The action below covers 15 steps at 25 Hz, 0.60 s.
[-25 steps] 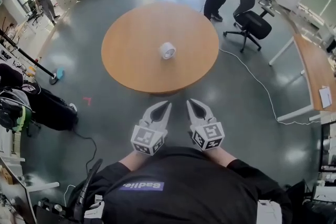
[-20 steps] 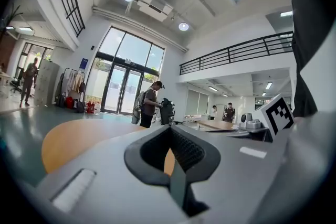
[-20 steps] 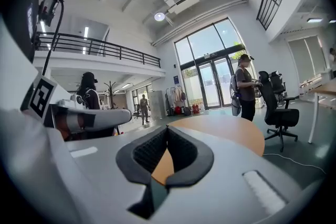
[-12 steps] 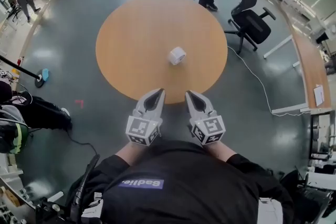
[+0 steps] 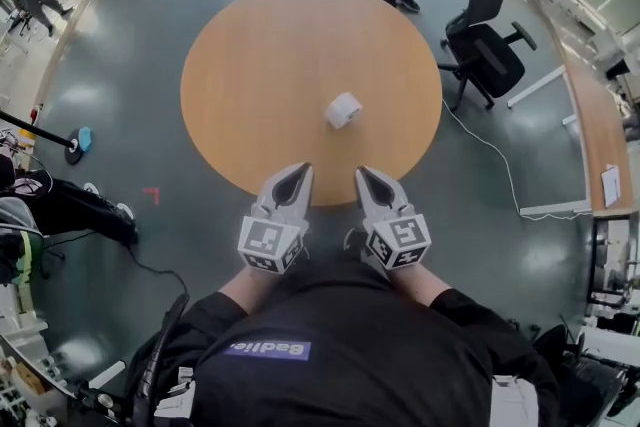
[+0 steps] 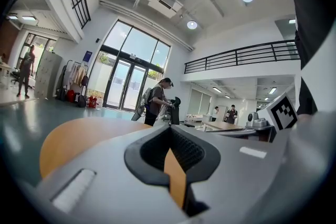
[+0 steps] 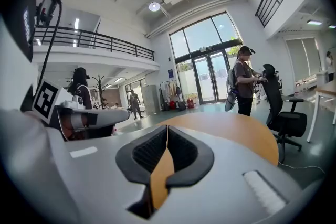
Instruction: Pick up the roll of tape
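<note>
1. The left tongs (image 5: 297, 171) and right tongs (image 5: 366, 175) are both closed on nothing. They sit side by side at the near edge of the surface (image 5: 250, 45), and each gripper view shows the tips meeting. If the chosen one arrives without opening first, its closed tip is likely to knock the tape away rather than take it.
2. The tape (image 5: 343, 110) sits on the surface a little right of centre, well apart from both tongs and nearer the right one. The head view does not show whether it lies flat or stands on its rim. If it stands on its rim, a light nudge could send it rolling across the surface or off the edge.
3. Neither gripper view shows the tape, only the surface beyond the tips. The approach therefore depends on the head view alone, so the jaws may come in off-line and catch just one side of the roll.
4. The tape is set well in from the near edge, which calls for a long reach. Tongs carried low on that reach may scrape or jab the surface.
5. The roll looks smooth and round. A pinch across its outside may slip, while one jaw through the hole looks safer.
6. The tongs sit close together, so moving both at once risks a bump between them.
</note>
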Each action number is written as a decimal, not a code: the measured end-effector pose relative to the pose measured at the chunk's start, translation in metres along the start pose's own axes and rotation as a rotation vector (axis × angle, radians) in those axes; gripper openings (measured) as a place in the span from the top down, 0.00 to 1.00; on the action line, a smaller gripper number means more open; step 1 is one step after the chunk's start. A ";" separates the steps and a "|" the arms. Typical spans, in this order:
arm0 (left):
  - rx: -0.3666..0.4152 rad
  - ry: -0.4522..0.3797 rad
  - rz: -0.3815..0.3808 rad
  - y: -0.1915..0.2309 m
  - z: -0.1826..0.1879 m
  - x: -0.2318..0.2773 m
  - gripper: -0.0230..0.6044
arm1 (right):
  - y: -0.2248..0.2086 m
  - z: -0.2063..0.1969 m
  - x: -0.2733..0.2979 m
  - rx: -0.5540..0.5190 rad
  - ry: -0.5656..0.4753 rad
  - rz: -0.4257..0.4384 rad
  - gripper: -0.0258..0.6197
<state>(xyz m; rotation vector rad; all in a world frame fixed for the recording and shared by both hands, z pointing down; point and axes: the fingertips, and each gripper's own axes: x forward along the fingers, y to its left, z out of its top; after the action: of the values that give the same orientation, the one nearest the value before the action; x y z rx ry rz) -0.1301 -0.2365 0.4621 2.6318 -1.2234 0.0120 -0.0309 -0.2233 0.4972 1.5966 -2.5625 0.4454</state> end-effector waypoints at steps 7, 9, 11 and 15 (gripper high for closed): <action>0.035 0.016 0.032 -0.002 0.011 0.013 0.94 | -0.018 -0.004 0.023 0.046 0.013 0.053 0.93; 0.046 0.016 0.042 -0.001 0.015 0.014 0.94 | -0.022 -0.007 0.029 0.067 0.022 0.059 0.92; 0.050 0.021 0.051 -0.003 0.017 0.015 0.94 | -0.031 -0.013 0.036 0.084 0.040 0.069 0.91; 0.067 0.033 0.100 -0.008 0.025 0.021 0.94 | -0.060 -0.032 0.051 0.158 0.097 0.100 0.85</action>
<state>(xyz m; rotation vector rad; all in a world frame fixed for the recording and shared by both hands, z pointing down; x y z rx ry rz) -0.1121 -0.2529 0.4385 2.6127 -1.3657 0.1158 -0.0027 -0.2822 0.5515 1.4568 -2.5987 0.7332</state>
